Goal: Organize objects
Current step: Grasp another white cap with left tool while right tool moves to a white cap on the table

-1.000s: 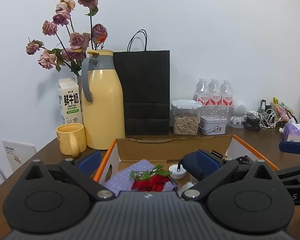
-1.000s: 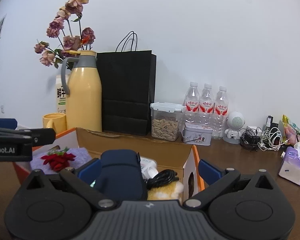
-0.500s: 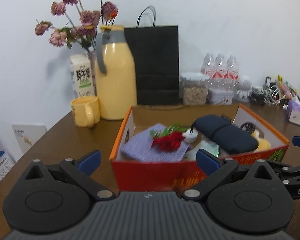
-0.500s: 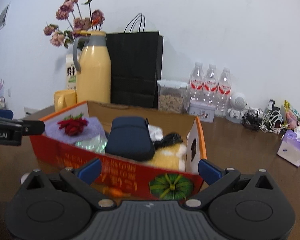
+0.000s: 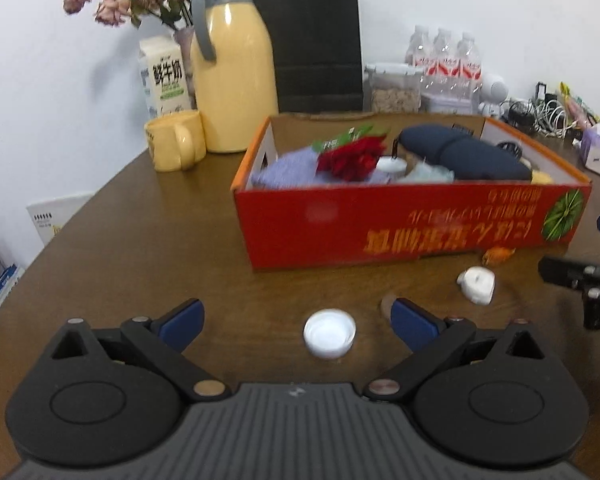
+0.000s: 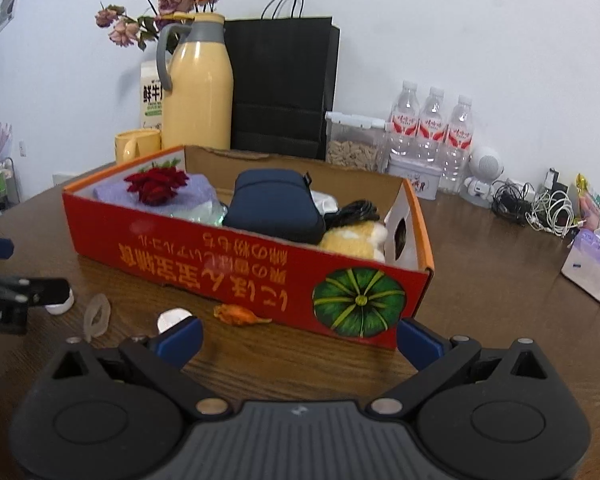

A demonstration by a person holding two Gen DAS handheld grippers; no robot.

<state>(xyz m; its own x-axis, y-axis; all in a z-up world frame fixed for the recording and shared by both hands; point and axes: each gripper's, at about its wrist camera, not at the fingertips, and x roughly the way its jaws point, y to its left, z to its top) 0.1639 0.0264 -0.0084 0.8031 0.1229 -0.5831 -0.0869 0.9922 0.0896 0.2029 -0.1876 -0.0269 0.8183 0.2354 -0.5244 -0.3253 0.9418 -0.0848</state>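
Centring our wide, just-narrowing left gripper (image 5: 296, 318) on the small round white plastic cap (image 5: 329, 333) lying between its jaws, we lower squarely before closing.

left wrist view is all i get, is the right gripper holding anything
observer: No. The right gripper is open, with nothing between its fingers.
operator: anything loose out front i cant make out
observer: A clear, translucent piece lies on the table, left of the orange toy, in front of the red box.
operator: whats at the right end inside it
observer: A black cable lies beside the navy pouch, with a yellow plush in front of it.
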